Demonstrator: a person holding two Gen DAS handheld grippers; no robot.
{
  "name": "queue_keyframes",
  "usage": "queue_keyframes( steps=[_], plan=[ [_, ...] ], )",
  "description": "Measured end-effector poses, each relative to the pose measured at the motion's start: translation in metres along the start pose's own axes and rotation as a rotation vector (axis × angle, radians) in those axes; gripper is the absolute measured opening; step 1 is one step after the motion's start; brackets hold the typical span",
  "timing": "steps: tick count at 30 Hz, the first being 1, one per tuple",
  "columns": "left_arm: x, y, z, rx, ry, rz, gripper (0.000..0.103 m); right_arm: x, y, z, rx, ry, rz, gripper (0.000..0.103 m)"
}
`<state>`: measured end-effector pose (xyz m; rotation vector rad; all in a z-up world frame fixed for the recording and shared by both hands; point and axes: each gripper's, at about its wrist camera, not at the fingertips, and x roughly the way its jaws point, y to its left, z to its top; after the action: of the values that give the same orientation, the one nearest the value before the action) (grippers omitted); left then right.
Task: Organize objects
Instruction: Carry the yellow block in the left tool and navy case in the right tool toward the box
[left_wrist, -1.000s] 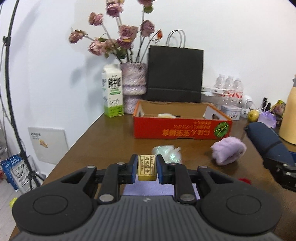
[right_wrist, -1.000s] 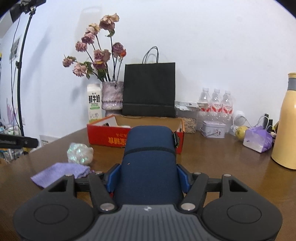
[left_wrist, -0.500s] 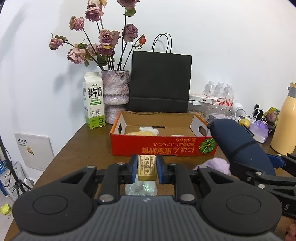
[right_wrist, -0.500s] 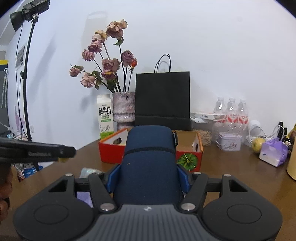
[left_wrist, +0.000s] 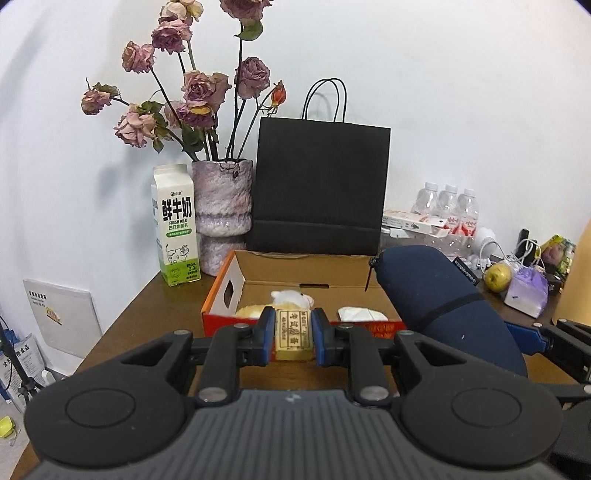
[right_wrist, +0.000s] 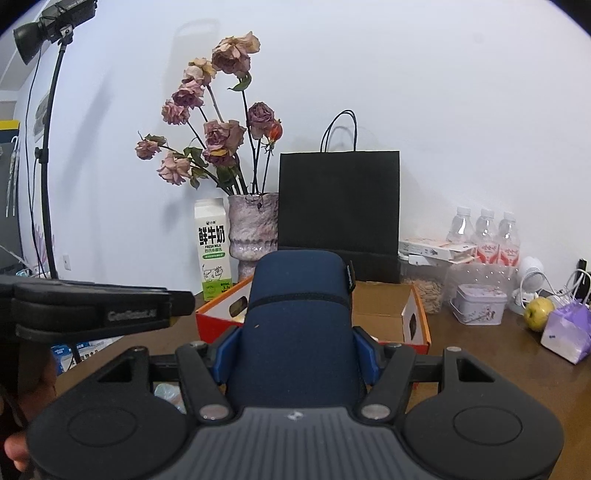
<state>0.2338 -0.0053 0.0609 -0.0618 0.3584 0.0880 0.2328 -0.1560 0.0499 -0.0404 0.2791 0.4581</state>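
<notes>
— Left gripper (left_wrist: 293, 338)? 
— Clamped narrowly on gold bar (left_wrist: 293, 334), long axis pointing ahead toward red box (left_wrist: 221, 295).
— Right gripper (right_wrist: 295, 350)? 
— Gripping navy case (right_wrist: 297, 325), lengthwise forward.

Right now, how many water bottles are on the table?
3. The water bottles stand in a row against the wall, right of the black paper bag: left, middle, right. More may be hidden behind the clutter.
</notes>
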Motion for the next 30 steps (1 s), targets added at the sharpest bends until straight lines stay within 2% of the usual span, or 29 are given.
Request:
queue_keyframes(
  steps=[8, 18, 30],
  plan=[
    [0.026, -0.003, 0.017, -0.008, -0.027, 0.029, 0.022, 0.038, -0.007, 0.016, 0.016, 0.01, -0.022, 0.063],
    [0.067, -0.001, 0.038, -0.046, -0.042, 0.032, 0.022, 0.082, -0.021, 0.029, 0.023, 0.014, -0.025, 0.063],
    [0.125, 0.005, 0.049, -0.054, 0.004, 0.039, 0.022, 0.129, -0.04, 0.036, 0.026, 0.058, -0.052, 0.063]
  ],
)
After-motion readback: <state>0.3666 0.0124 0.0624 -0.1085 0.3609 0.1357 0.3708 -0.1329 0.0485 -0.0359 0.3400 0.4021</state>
